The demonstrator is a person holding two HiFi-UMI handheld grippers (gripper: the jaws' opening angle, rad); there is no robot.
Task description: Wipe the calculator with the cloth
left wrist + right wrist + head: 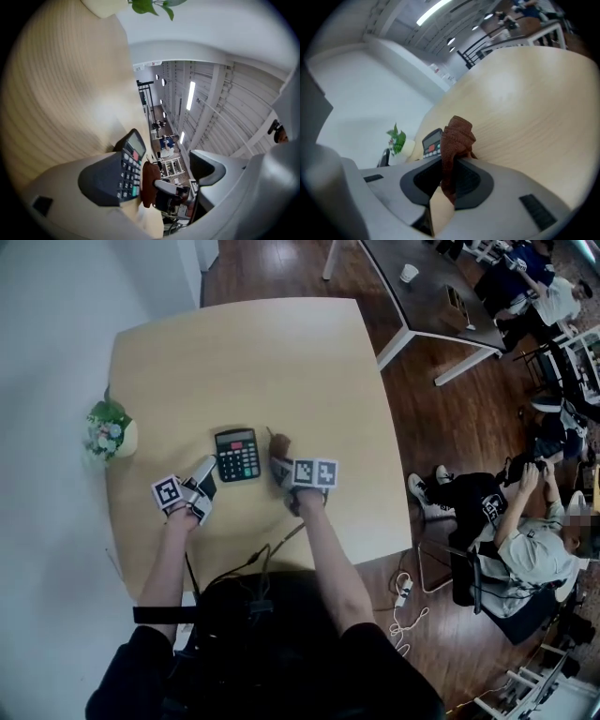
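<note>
Right hand-held gripper (pixel 449 183) pinching brown cloth (pixel 457 136), just right of calculator (pixel 237 455) on counter (pixel 262 362); calculator's long axis runs away from the person. Left hand-held gripper (pixel 202 474) spread, empty, just beside its left edge

Bright even overhead light; gripper views fisheye-warped, dark corners.

My head camera is looking steeply down from well above the table (pixel 281 362), taking in its whole top. The camera on my left gripper (pixel 204 472) is riding low and close, facing across the calculator (pixel 130 161) toward the far room (pixel 161 124). The one on my right gripper (pixel 279 470) is facing the opposite way, past the cloth (pixel 457 136), toward the plant (pixel 397 139) and wall (pixel 356 84). All three are sharing the calculator.
</note>
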